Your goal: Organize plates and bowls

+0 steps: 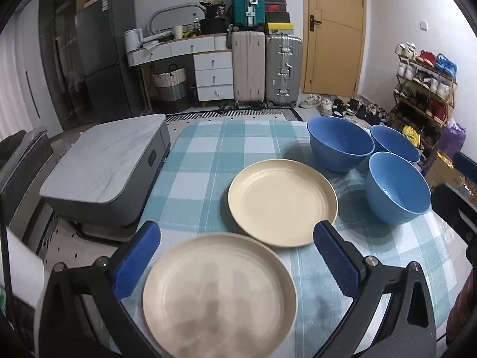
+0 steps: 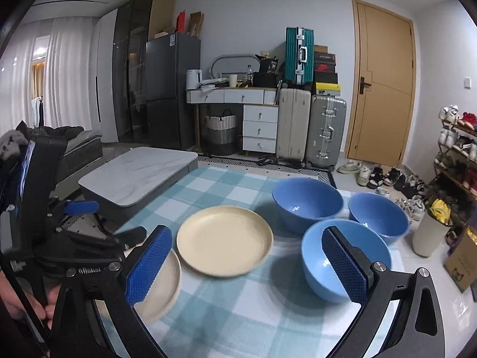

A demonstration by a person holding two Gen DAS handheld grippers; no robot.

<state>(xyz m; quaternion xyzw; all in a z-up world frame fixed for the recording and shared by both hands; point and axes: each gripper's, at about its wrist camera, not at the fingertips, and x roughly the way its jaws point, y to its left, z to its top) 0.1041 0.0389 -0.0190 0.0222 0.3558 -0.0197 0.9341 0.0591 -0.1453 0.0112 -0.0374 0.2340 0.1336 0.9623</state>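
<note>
Living room, cluttered far wall: fridge (image 2: 173, 89), drawer unit, three suitcases (image 2: 310, 125), wooden door (image 2: 384, 89), shoe rack at right. A low marble-topped table (image 1: 101, 161) stands just left of the worktop (image 1: 208, 155), which wears a blue-and-white check cloth.

Plates, two, cream. Near plate (image 1: 219, 296) lies at the front edge, directly below the left hand-held gripper (image 1: 237, 258); its jaws stand wide apart above the rim, gripping nothing. Far plate (image 1: 283, 203) lies just beyond, flat, apart from the near one or barely overlapping in view; which cannot be told. Both lie face up, so one should nest on the other without turning.

Bowls, three, blue, upright, grouped at the right side of the worktop. Front bowl (image 2: 342, 262) sits under the right hand-held gripper (image 2: 247, 265), whose jaws also stand wide open and empty; one pad crosses the bowl in view, without contact that can be confirmed. Back-left bowl (image 2: 307, 205) and back-right bowl (image 2: 378, 217) are close together behind it, rims near or touching.

Judgement: like items sit by kind, plates left, bowls right, one gripper over each group. Nothing is stacked yet. The likely step is plate onto plate and bowl into bowl; thin rims on cloth may slip in a shallow pinch.
</note>
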